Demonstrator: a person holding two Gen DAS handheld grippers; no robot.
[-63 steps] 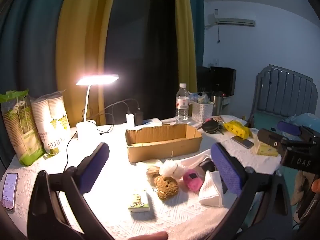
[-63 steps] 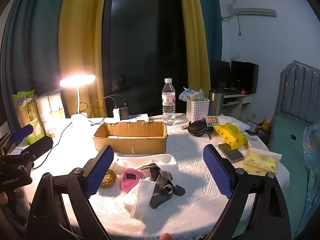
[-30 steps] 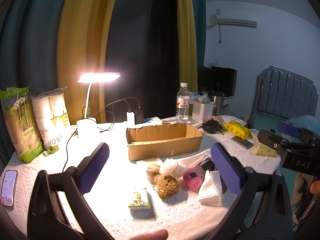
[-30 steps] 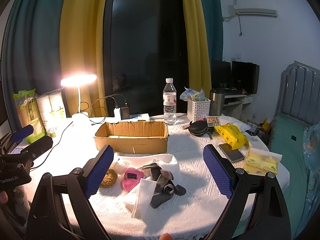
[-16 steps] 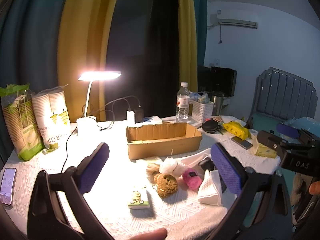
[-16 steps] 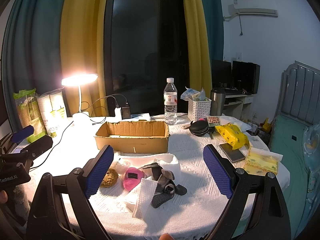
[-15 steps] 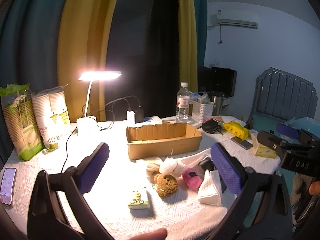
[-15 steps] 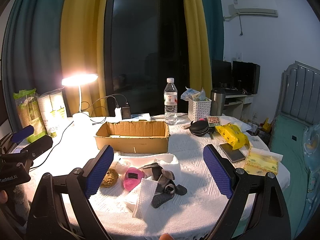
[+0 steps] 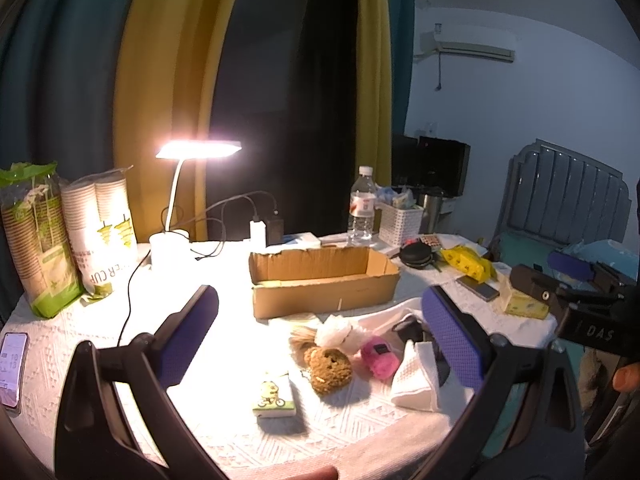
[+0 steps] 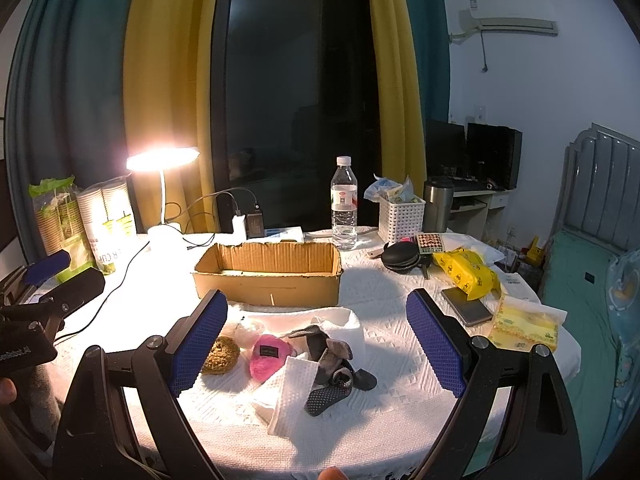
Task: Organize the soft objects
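Hovering: right gripper (image 10: 316,344) spread wide above pink pouch (image 10: 269,356).

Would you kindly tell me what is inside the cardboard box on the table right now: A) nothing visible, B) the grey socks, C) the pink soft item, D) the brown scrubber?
A: the cardboard box shows only bare inner walls; the soft items lie on the table in front of it.

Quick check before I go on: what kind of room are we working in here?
Most likely a bedroom at night: a bed with a padded headboard, a wall air conditioner, and a cluttered round table under a desk lamp.
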